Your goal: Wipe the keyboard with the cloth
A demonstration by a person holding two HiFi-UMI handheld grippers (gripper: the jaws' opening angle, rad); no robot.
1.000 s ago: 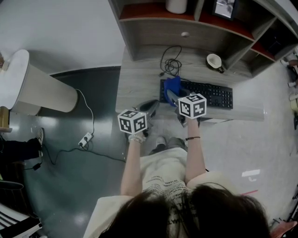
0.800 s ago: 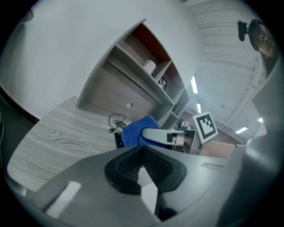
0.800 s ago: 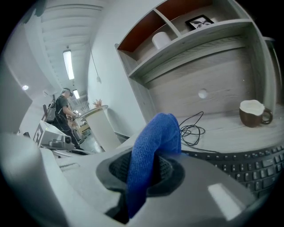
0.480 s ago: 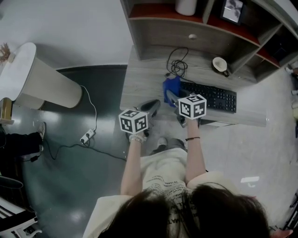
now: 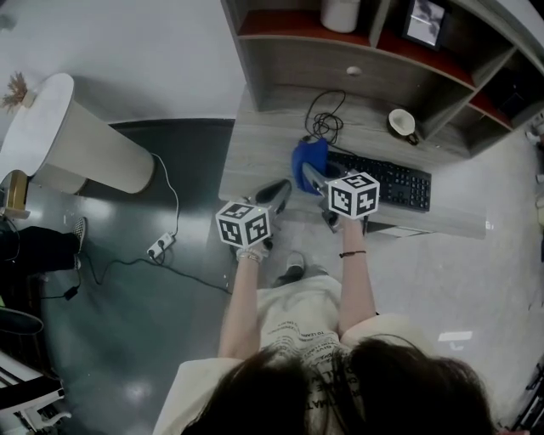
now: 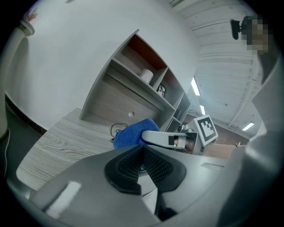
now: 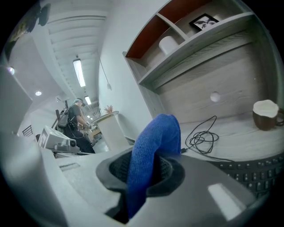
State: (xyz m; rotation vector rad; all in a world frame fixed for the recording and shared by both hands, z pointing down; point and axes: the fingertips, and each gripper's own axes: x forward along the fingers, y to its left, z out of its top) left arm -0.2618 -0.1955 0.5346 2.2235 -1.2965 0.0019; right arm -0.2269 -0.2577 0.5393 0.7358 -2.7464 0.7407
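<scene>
Keyboard [image 5: 393, 182] left end hidden under cloth [image 5: 309, 159]; key print unreadable; shelf roll [image 5: 342, 12] cut by top edge.

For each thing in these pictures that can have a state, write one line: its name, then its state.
Left gripper: shut, empty.
Right gripper: shut on the cloth.
Cloth: pinched, folded over, at the keyboard's left end.
Keyboard: flat on the desk.
Cable: loosely coiled on the desk.
Cup: upright.
Drawer: closed.
</scene>
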